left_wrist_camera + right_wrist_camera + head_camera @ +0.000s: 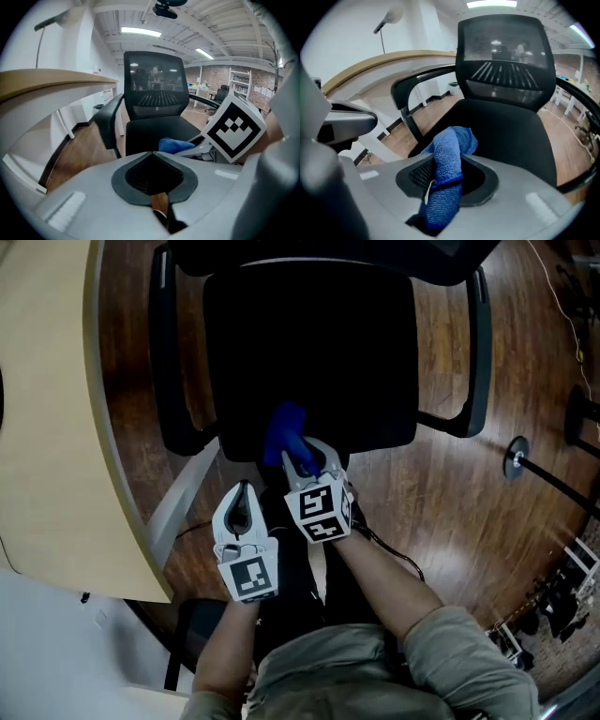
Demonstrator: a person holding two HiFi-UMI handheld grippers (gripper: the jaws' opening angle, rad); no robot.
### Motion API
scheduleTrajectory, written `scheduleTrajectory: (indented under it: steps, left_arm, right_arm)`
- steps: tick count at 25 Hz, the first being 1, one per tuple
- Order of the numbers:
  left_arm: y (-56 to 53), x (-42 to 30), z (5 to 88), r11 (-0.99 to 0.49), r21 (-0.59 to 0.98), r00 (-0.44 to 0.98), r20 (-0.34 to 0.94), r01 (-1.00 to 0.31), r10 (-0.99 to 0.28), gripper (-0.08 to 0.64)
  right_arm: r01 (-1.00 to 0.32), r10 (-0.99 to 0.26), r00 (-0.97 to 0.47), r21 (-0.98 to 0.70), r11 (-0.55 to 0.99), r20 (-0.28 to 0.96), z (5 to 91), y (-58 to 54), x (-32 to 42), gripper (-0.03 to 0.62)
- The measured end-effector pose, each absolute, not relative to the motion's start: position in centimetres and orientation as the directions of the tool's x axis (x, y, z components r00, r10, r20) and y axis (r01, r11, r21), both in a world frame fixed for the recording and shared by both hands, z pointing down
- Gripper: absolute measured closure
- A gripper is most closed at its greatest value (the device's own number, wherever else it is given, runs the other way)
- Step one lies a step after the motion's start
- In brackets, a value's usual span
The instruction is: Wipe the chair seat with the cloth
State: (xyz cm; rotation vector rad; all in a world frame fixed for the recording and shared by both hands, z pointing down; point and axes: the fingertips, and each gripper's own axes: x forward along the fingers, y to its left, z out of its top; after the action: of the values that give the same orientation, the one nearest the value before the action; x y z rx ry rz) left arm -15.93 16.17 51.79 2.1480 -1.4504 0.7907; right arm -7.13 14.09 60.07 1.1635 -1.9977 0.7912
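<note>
Blue cloth point(284, 432) pinched in right gripper point(305, 457), bunched over front edge of chair seat point(309, 352). Left gripper point(244, 498) closed, empty, just off that edge. Risk: bunched fold dragging on seat fabric and slipping from the grip, or wiping only a narrow strip.

Your cloth point(446, 154) is nubbly blue microfibre; the chair seat point(309, 352) is matt black fabric; the floor point(450, 493) is glossy wood.

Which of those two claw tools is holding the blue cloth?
The right gripper, by the chair seat: the blue cloth is pinched between its jaws. The left gripper holds nothing, jaws closed.
</note>
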Motion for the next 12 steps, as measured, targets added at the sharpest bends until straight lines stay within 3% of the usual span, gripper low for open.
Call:
scheduleTrajectory:
  steps: [5, 12]
  left_arm:
    - [17.5, -20.8, 52.6, -0.305, 0.053, 0.26, 0.674, -0.951, -0.691, 0.555]
    - [18.6, -23.5, 54.2, -0.276, 0.075, 0.251, 0.684, -0.958, -0.685, 0.555]
  right_arm:
    - [-0.829, -0.41, -0.443, -0.191, 0.525, 0.797, 60.8, 14.1, -15.5, 0.472]
    - [-0.802, -0.348, -0.458, -0.212, 0.558, 0.818, 63.5, 15.7, -20.0, 0.472]
